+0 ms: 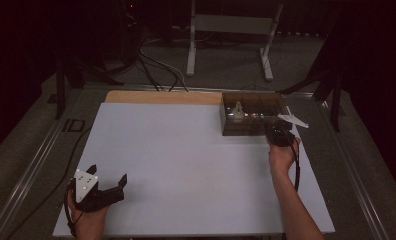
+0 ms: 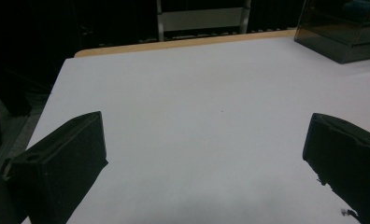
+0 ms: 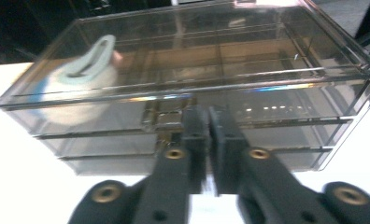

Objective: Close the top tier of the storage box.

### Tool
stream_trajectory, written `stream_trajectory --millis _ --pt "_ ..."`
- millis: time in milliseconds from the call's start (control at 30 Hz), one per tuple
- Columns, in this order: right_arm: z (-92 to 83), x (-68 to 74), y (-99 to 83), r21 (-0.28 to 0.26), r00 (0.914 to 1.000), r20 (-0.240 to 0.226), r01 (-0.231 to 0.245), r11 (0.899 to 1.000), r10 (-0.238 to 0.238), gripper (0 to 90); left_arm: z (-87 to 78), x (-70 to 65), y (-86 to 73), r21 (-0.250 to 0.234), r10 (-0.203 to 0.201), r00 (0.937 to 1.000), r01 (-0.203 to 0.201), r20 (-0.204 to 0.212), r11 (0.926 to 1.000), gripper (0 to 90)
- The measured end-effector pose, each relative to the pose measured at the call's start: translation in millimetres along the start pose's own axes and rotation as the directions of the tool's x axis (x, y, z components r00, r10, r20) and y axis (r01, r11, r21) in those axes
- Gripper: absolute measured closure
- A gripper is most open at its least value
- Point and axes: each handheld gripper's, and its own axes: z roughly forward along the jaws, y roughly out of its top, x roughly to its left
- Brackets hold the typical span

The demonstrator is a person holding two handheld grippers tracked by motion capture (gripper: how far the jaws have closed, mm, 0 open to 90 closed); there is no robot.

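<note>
We had the right tongs (image 3: pixel 206 122) nearly shut at the smoky drawer box (image 3: pixel 192 70) front, gripping nothing clear, left tongs (image 2: pixel 206 154) wide open, empty; next, probably pulling a drawer.

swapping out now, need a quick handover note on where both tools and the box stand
Right tool: jaws nearly together at the front of the smoky clear drawer box; whether they pinch a handle there is unclear.
Left tool: open, empty, resting at the near left of the white table.
Box: far right of the table, drawers look closed, a pale item inside on the left.
Done: right tool has reached the box front.
Left: probably pulling a drawer open.
</note>
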Motion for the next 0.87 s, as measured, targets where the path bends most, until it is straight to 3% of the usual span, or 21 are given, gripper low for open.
stream_trajectory --millis 100,133,167,233,333,467,600,700,867 --pt "-10.9 0.2 -1.9 0.000 0.9997 -0.025 -0.004 1.000 0.004 69.8 -1.0 1.2 0.1 -0.005 -0.007 1.0000 0.007 -0.003 1.0000 1.1" --pt "-10.9 0.2 -1.9 0.000 0.9997 -0.025 -0.004 1.000 0.004 69.8 -1.0 1.2 0.1 -0.005 -0.007 1.0000 0.007 -0.003 1.0000 1.1" --pt "-26.9 -1.8 -6.5 -0.010 0.9975 -0.069 -0.020 1.000 0.019 55.8 -1.7 1.9 0.1 -0.005 -0.008 1.0000 0.008 -0.004 1.0000 1.1" --pt "-31.6 -2.7 -8.5 -0.016 0.9958 -0.087 -0.031 0.999 0.030 51.6 -1.9 2.0 0.3 -0.011 -0.012 0.9999 0.012 -0.004 0.9999 1.1" --pt "-53.5 -4.7 -21.3 -0.013 0.9893 -0.143 -0.032 0.999 0.029 34.5 -3.1 3.4 0.5 -0.017 -0.017 0.9998 0.017 -0.004 0.9997 1.1" --pt "-85.3 -8.8 -47.1 -0.001 0.9800 -0.199 0.002 1.000 -0.002 13.0 -4.7 6.3 0.4 -0.021 -0.026 0.9996 0.026 -0.011 0.9994 1.1" --pt "-113.6 -15.1 -78.9 0.006 0.9701 -0.229 0.085 0.996 -0.081 5.3 -6.1 7.6 1.0 -0.026 -0.029 0.9995 0.028 -0.010 0.9993 1.1" --pt "-129.7 -19.6 -91.4 0.009 0.9606 -0.267 0.082 0.997 -0.077 3.2 -5.7 7.3 1.5 -0.024 -0.026 0.9996 0.026 -0.011 0.9994 1.1" --pt "-146.0 -23.1 -108.5 -0.009 0.9572 -0.279 0.077 0.997 -0.077 3.1 -6.7 7.4 2.1 -0.030 -0.024 0.9996 0.024 -0.012 0.9993 1.1"
